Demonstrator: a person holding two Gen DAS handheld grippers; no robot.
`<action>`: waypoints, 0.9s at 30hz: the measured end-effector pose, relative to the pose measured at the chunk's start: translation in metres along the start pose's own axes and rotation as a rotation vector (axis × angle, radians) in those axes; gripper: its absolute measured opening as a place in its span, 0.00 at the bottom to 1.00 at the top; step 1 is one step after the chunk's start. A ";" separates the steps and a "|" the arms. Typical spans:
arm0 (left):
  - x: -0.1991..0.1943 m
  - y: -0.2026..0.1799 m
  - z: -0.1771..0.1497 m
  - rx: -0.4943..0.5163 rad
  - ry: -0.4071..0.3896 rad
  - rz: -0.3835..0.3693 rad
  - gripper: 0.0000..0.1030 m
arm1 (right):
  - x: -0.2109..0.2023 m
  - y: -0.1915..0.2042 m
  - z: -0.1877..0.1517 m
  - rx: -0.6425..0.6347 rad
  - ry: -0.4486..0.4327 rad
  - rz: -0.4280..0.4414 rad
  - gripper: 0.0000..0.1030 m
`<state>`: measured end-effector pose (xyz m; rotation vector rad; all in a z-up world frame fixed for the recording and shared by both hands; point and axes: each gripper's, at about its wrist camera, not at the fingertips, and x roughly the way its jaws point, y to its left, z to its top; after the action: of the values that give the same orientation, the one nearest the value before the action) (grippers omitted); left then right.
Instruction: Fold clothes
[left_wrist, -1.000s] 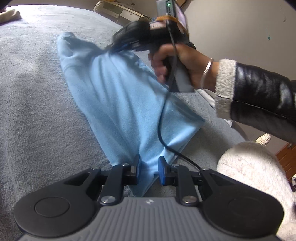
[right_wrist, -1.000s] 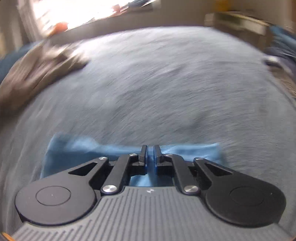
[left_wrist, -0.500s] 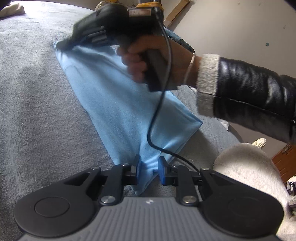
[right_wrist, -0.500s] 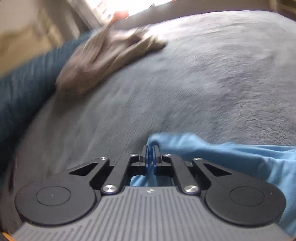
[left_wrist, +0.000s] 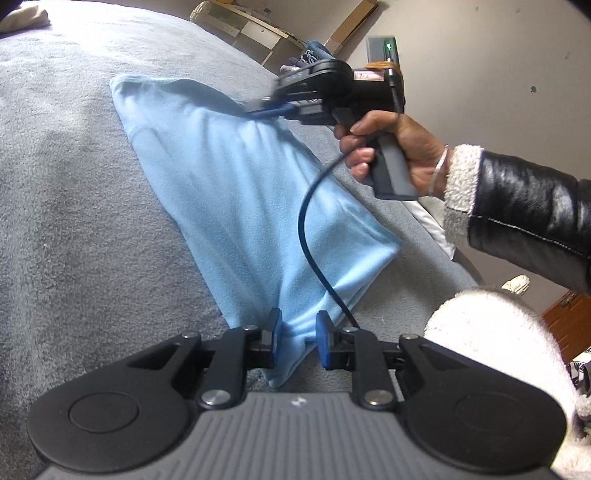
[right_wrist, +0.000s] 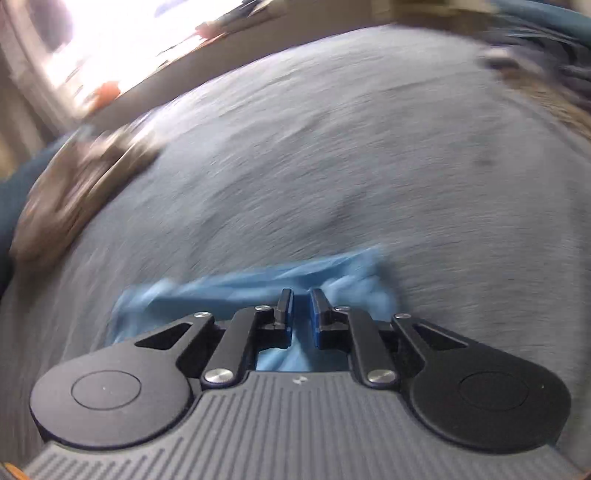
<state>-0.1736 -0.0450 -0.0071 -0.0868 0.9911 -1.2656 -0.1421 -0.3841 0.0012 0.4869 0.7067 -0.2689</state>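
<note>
A light blue garment (left_wrist: 240, 192) lies lengthwise on the grey blanket (left_wrist: 74, 221). My left gripper (left_wrist: 298, 332) is shut on its near corner, with bunched cloth filling the gap between the blue pads. At the far right edge, my right gripper (left_wrist: 258, 109), held by a person's hand (left_wrist: 399, 147), meets the cloth. In the blurred right wrist view the right gripper (right_wrist: 301, 302) has its jaws opening slightly. A fold of the garment (right_wrist: 229, 291) is still between the pads, and wrinkles run up to its tip.
A black cable (left_wrist: 306, 221) hangs from the right gripper across the garment. A fluffy white cuff (left_wrist: 498, 350) sits at my lower right. A brown clothes pile (right_wrist: 74, 192) lies at the blanket's (right_wrist: 332, 166) far left. Shelving (left_wrist: 251, 26) stands beyond the bed.
The right gripper swung out to the garment's far left corner, then came back to its far right edge. The far end now lies flatter. The left gripper stayed put.
</note>
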 end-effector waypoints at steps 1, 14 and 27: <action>-0.001 -0.001 -0.001 0.000 0.000 0.001 0.20 | -0.008 -0.006 0.001 0.042 -0.036 -0.008 0.09; 0.007 -0.004 0.005 -0.012 0.007 0.009 0.21 | -0.077 -0.012 -0.041 -0.030 0.125 0.184 0.15; 0.008 -0.010 0.007 0.006 0.014 0.030 0.24 | -0.125 -0.053 -0.064 0.170 -0.085 -0.127 0.14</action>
<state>-0.1770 -0.0579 -0.0019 -0.0586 0.9975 -1.2432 -0.2896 -0.3873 0.0264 0.5896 0.6355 -0.4692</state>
